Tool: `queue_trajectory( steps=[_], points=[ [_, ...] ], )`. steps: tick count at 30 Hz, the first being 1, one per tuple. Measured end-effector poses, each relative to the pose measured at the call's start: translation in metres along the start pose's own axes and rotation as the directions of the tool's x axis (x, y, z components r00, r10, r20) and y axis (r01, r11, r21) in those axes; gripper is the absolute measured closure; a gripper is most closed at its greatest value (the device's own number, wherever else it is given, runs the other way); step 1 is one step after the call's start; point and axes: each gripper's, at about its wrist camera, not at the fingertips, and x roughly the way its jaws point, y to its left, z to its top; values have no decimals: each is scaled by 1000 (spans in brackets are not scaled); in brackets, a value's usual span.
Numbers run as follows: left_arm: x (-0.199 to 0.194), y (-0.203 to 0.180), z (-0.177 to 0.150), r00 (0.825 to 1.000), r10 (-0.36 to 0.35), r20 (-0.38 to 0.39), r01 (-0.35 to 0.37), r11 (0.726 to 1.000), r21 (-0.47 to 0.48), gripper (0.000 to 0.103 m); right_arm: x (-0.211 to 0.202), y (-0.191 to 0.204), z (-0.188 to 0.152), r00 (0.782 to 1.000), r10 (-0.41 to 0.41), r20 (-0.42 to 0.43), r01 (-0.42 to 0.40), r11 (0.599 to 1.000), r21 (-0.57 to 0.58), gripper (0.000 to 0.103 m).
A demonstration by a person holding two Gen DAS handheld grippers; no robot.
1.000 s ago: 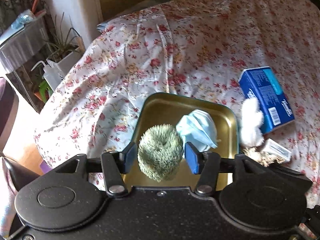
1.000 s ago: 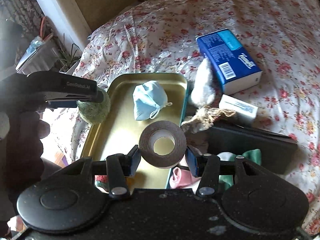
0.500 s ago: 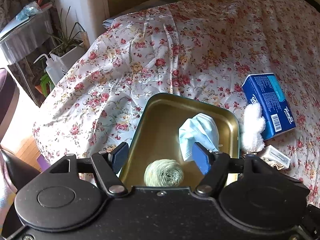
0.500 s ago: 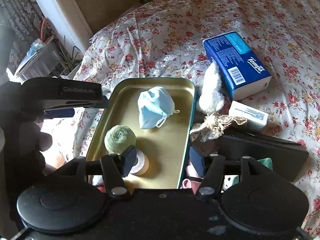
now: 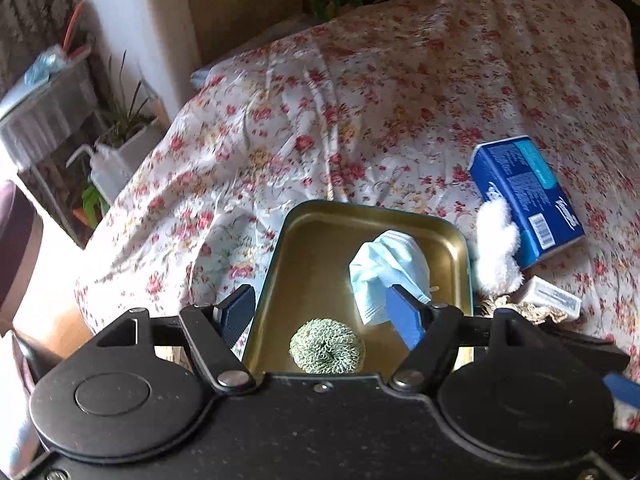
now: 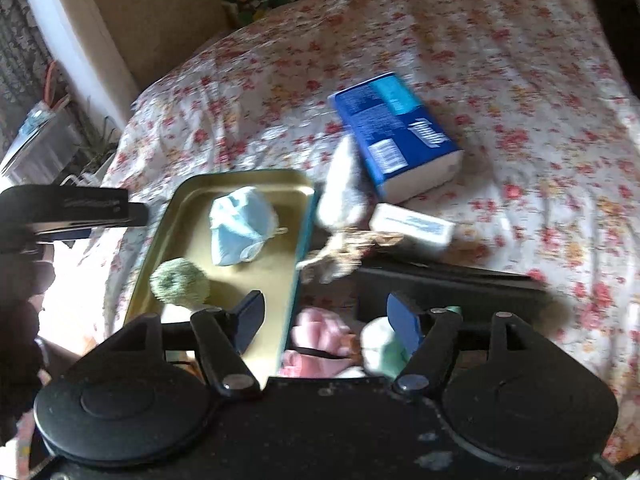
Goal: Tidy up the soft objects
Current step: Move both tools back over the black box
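With both tools' jaws just opened and empty, the green scrubber [image 5: 327, 346] now lies released in the tray [image 5: 456, 240].

A bed covered with a floral sheet [image 5: 360, 92] is seen filling most of both views. Beyond the bed's corner, a potted plant [image 5: 124, 120] in a white planter is noted against a pale wall [image 5: 120, 8], with a clear squeeze bottle [image 5: 102, 168] just in front of it. A grey shelf [image 5: 44, 108] carrying bluish items is recorded at the far left. A patch of wooden floor [image 5: 52, 312] is observed below the sheet's edge.
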Motion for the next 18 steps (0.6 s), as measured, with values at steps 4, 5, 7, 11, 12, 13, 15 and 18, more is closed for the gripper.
queue_trajectory(
  steps=[4,5,7,11,12,13,15,18],
  points=[
    [-12,-11,-3,999,-8,40,5,998,60,31,-13,-25,-8,997,-63,37,61,997,35,32],
    [-15,-13,-3,999,-16,47,13,997,71,30,-16,-32,-10,996,-80,47,78,996,43,30],
    [-20,-17,-5,998,-38,54,33,995,91,28,-22,-44,-14,991,-118,67,114,992,59,27],
    [-30,-26,-8,996,-64,68,55,991,119,23,-29,-64,-23,981,-173,92,164,982,92,24],
    [-33,-27,-9,995,-70,70,61,990,124,22,-31,-69,-26,978,-183,96,173,980,101,24],
    [-35,-29,-10,994,-78,72,69,989,130,20,-33,-72,-28,977,-190,100,180,978,108,24],
    [-40,-34,-12,993,-96,74,84,986,146,20,-35,-79,-34,973,-202,107,189,974,121,21],
    [-44,-39,-16,990,-129,60,120,983,141,19,-35,-83,-42,971,-213,109,199,972,129,16]
  ],
)
